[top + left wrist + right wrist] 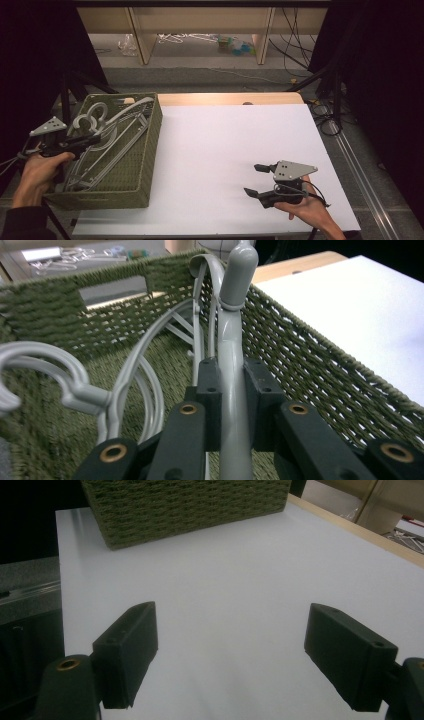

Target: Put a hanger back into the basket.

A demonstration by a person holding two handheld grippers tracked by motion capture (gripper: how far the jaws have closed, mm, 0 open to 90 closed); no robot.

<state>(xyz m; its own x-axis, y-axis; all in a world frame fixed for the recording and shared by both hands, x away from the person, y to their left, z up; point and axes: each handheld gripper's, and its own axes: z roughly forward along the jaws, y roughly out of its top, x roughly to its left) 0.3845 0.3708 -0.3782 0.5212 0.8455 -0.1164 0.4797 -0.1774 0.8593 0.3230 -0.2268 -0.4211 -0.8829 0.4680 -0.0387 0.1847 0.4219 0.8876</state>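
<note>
A white surface [235,150] with a bare wooden strip along its far edge stands in a dim room; behind it are pale wooden shelf legs, loose cables on the floor and dark drapes at both sides. At the surface's left end sits a green woven basket [150,165] holding several grey plastic hangers.

The left claw [232,385] is closed on the neck of one grey hanger [232,365]. In the left gripper view the hanger's long axis runs straight away from the claw, its capped tip [240,265] rising past the basket's far rim; which hanger this is in the high view is hard to tell.

The left hand [40,172] holds its gripper at the basket's near-left side, pointing right. The right claw [256,179] rests low at the surface's near right, wide open and holding nothing, aimed left toward the basket, the hand [310,210] beneath it.
</note>
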